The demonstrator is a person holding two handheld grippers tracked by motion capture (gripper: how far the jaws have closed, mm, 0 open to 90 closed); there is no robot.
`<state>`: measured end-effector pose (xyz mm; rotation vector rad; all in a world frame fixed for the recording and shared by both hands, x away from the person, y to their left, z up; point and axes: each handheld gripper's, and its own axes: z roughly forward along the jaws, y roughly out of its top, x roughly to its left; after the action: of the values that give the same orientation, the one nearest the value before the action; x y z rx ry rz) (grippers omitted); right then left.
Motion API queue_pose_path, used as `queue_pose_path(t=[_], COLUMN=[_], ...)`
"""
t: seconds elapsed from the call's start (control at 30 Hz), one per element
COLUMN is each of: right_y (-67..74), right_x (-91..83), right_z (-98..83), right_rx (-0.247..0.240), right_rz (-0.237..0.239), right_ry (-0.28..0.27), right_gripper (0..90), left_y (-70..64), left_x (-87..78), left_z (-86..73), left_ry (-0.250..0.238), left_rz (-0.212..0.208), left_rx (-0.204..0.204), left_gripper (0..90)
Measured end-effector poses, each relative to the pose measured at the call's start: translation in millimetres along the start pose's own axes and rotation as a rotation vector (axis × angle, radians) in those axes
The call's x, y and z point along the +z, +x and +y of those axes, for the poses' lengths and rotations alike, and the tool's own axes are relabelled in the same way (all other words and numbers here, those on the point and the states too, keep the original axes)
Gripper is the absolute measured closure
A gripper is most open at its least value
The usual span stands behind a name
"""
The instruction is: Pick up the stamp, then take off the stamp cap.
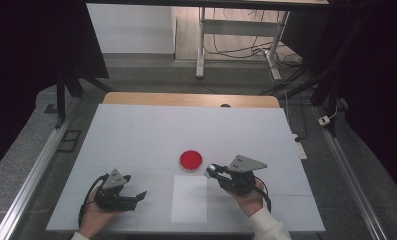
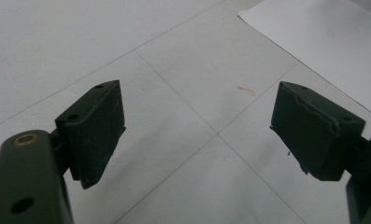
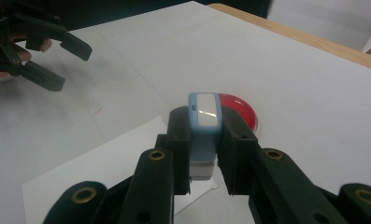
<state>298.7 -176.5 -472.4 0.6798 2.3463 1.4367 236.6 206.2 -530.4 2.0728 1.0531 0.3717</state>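
Hand-held gripper [image 3: 205, 154] clamping blue-white stamp [image 3: 203, 135], red dish [image 3: 243, 112] behind, white paper [image 3: 103, 168] below

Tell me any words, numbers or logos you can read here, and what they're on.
None can be read.
The blue-and-white stamp in the right tongs: blank white panel, no print legible.
The red ink pad: no label visible.
The white sheet of paper: blank.
The small red mark on the table: a scribble, not text.

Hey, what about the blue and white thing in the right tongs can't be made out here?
- Blue and white stamp-like block: its underside, right gripper view, hidden by the pads clamping it.
- Same block, high view: too small to identify.
- Red dish: near rim behind the block.
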Motion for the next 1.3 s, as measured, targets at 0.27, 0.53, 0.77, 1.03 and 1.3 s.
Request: queue_pose_path(t=[0.27,0.53,0.77,1.03,1.3], right_y=[1.1,1.0,2.3,3.9,3.1], right_x=[0.5,-1.7,-1.6,-1.8,-1.5], right_z=[0.9,2.5,3.4,4.4,6.6], right_rx=[0.009,0.009,0.012,0.009,0.019], right_rz=[-0.011,-0.018,-0.017,-0.014,-0.012], right_ry=[0.005,-0.008,-0.019,-0.015,-0.034], right_gripper=[74.8,74.8,74.8,74.8,74.8], left_y=[1.5,0.3,-1.8,-10.2,-15.8], left_x=[-0.3,-1.5,-3.8,-1.0,6.1], left_z=[-0.4,0.4,5.4,13.7,21.7], left_ry=[-0.002,-0.013,-0.074,-0.087,-0.087], left_rz=[0.001,0.004,0.003,-0.008,-0.028], left_rx=[-0.004,-0.005,-0.022,-0.01,0.01], left_gripper=[17.4,17.4,17.5,17.4,17.4])
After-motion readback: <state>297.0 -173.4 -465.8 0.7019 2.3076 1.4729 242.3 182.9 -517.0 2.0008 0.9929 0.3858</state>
